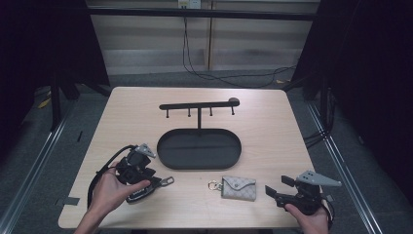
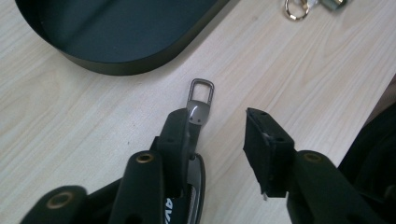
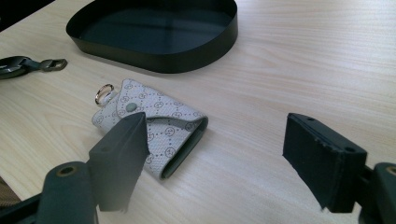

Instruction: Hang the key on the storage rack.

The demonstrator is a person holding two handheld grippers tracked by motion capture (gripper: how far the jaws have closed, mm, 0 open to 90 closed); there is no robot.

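The left gripper (image 2: 217, 140) is low over the key fob (image 2: 198, 112), which lies on the tabletop (image 1: 272, 122) just short of the black oval tray (image 1: 198, 148). One finger (image 2: 175, 140) lies along the fob's side; the other stands apart with bare wood between, so the fingers are released. White lettering on the fob is cut off and unreadable. The left hand (image 1: 109, 187) wraps the gripper body, angled toward the tray. The right gripper (image 3: 215, 154) has its fingers spread wide, pointing at the patterned key pouch (image 3: 159, 128) lying near the tray; the right hand (image 1: 309, 217) holds it level.
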